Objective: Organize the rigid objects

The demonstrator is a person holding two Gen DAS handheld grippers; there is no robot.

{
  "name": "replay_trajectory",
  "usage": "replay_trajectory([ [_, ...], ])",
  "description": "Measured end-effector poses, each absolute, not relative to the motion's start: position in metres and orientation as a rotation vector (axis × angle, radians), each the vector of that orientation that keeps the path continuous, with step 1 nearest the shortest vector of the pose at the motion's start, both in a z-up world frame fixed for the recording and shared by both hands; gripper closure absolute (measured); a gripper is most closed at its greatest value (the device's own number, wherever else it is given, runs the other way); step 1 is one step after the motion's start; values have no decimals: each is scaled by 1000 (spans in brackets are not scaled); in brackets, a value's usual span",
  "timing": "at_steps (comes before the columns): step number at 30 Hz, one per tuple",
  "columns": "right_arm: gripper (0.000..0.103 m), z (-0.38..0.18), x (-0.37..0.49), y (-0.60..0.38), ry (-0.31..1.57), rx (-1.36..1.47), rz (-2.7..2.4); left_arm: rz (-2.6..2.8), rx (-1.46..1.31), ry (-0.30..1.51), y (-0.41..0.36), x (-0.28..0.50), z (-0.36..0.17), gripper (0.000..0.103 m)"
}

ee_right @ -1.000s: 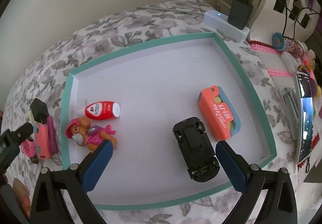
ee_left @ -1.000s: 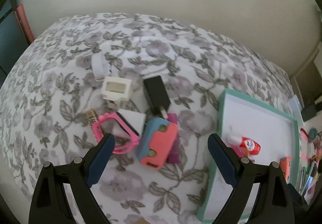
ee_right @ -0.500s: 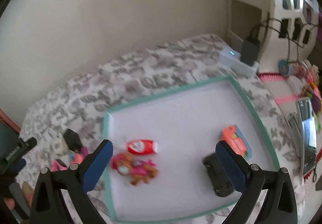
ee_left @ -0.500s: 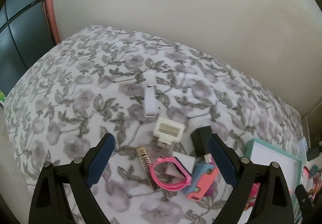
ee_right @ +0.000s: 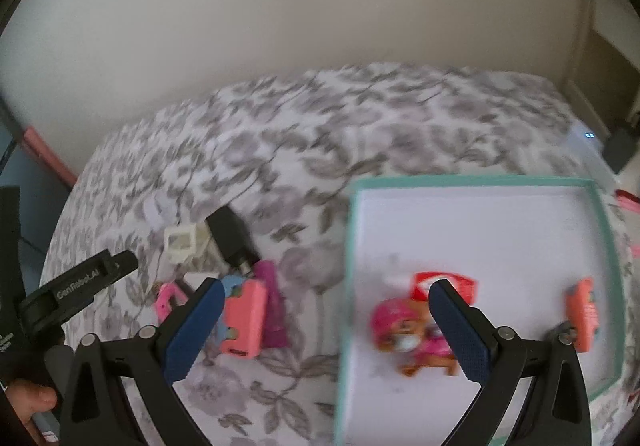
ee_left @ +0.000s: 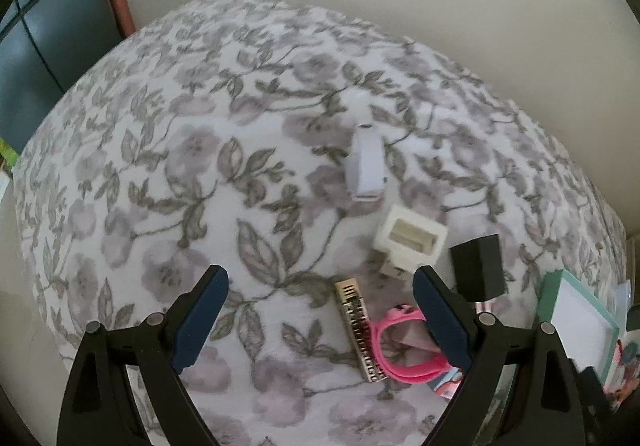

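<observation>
Rigid objects were partly sorted: a pup figure [ee_right: 404, 330], red tube [ee_right: 444, 282] and orange case [ee_right: 584, 314] lay in the teal tray [ee_right: 472, 178] at right. Left of it, a black adapter [ee_left: 478, 266], white block [ee_left: 410, 236] and pink band [ee_left: 408, 362] remained on the floral cover [ee_left: 200, 165]. Left gripper [ee_left: 320, 320] and right gripper [ee_right: 326, 330] gaped, holding nothing.

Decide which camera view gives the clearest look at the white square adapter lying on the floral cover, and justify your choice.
The left wrist view. There the white square adapter lies sharp and unobstructed beside the black charger block, its recessed face plain. The right wrist view shows the adapter smaller and blurred, far left of the teal-rimmed tray.
</observation>
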State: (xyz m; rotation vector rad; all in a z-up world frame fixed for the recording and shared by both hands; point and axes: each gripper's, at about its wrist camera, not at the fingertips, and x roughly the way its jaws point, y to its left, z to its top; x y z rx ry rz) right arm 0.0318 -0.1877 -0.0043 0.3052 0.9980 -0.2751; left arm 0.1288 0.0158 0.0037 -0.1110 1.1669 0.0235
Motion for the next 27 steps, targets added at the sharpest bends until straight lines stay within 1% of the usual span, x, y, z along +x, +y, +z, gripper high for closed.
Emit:
replay_trajectory([
  [8, 0, -38, 48, -162, 1100, 238, -227, 55, -158, 1218, 33, 133, -10, 9],
  [11, 4, -44, 48, -158, 1116, 216, -219, 43, -152, 1230, 30, 133, -13, 9],
  [15, 7, -48, 48, -156, 1130, 194, -222, 11, -109, 1249, 19, 133, -17, 9],
  [21, 7, -51, 47, -152, 1141, 145, -224, -21, -29, 1269, 6, 131, -23, 9],
  [27, 7, -44, 46, -152, 1114, 116, -243, -28, -9, 1266, 5, 130, -21, 9],
])
